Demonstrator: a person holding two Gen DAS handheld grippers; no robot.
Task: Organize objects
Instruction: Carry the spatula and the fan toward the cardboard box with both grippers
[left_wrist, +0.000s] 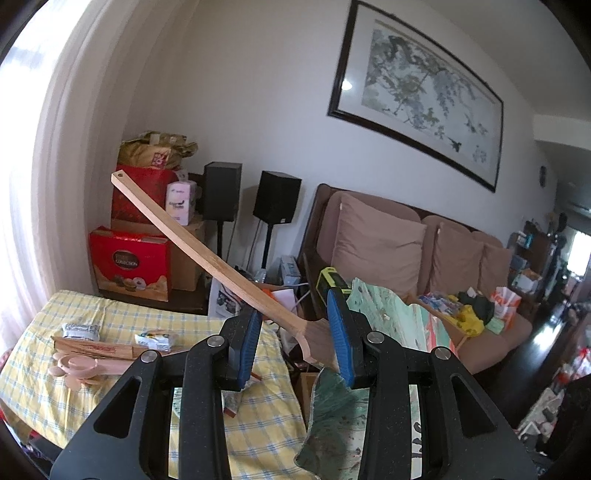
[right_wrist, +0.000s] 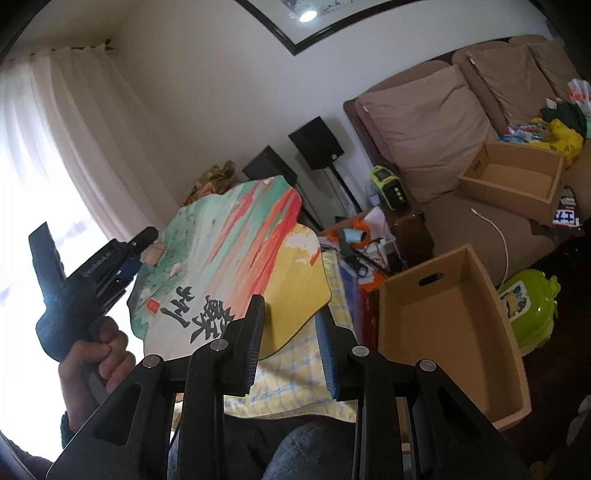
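Painted fan up in the air, held by the left gripper

The painted fan (right_wrist: 229, 273) hangs above the checked cloth (left_wrist: 110, 317); left gripper (left_wrist: 295, 341) pinches its wooden handle (left_wrist: 207, 251), while right gripper (right_wrist: 290, 343) fingers stand apart, the fan's edge between them, untouched.
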